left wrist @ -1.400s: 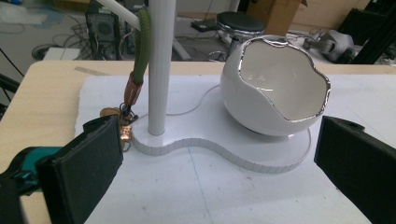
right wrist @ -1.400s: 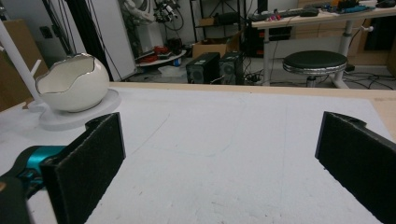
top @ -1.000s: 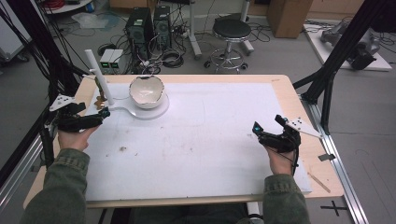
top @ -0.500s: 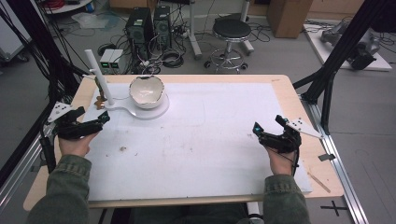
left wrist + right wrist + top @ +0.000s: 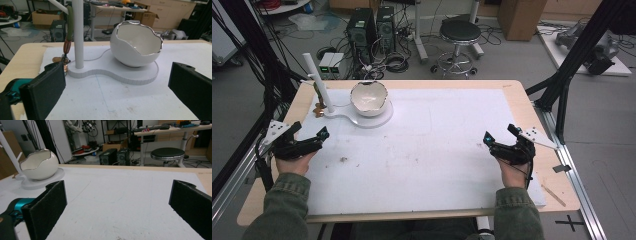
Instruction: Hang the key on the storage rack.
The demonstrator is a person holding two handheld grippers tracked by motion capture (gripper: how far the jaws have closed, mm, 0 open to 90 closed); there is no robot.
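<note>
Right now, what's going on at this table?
A person sits at the table with a two-jaw gripper in each hand. Both the left gripper and the right gripper are open and hold nothing. The left one points toward a white stand at the far left of the table, which carries an eggshell-shaped bowl with a silver rim and an upright post with a beaded string hanging beside it. The right gripper rests over the white mat, well away from the stand.
</note>
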